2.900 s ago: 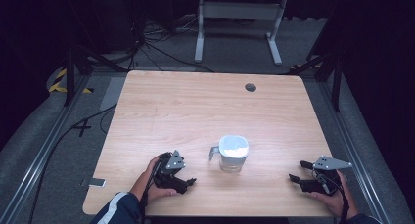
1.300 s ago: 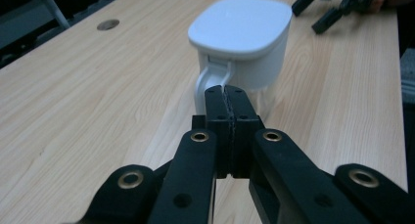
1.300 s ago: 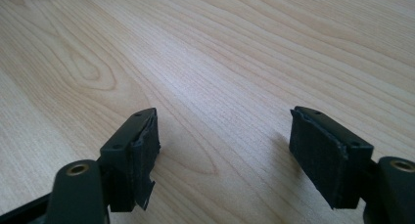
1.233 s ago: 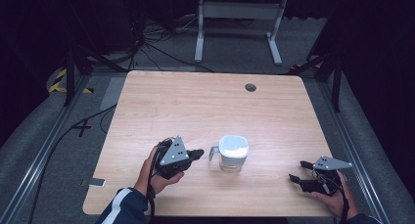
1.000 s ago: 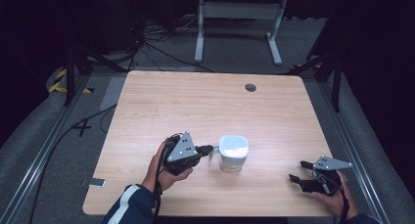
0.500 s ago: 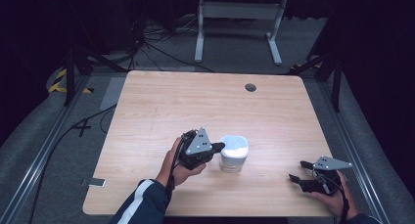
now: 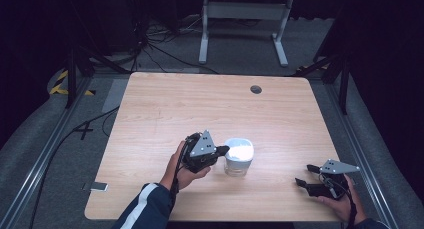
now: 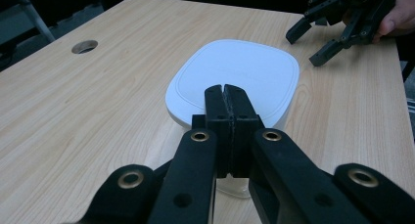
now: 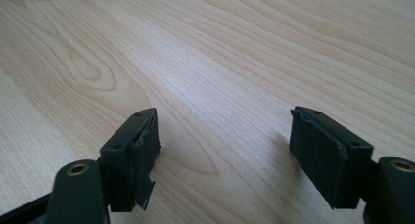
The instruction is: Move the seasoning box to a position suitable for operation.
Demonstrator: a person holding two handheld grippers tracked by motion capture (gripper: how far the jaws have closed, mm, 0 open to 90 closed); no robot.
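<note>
- Pale wood grain of the table (image 7: 165,114) is seen beneath both grippers, with the person's forearms entering from the near edge in the high view.
- At the near right corner, the right gripper (image 7: 306,175) is held low over the table by the right hand (image 7: 336,205); its jaws are spread wide with bare wood between them, as seen in the right gripper view (image 9: 222,155), and nothing is gripped.
- Slightly farther in, near the middle of the table's front half, the left gripper (image 7: 223,150) is held by the left hand (image 7: 182,168), whose dark sleeve carries a white stripe.
- Its jaws are pressed together, pad against pad, with nothing between them; in the left gripper view (image 8: 226,94) the closed tips are seen at the near edge of the lid, and whether they touch it cannot be told.
- Just beyond those tips, the white-lidded container (image 7: 238,156) is stood upright on the table, well apart from the right gripper; its lid (image 8: 235,77) is a rounded white square and is seated flat on the clear body.
- Farthest off, a round cable hole (image 7: 256,89) is set near the table's far edge.
</note>
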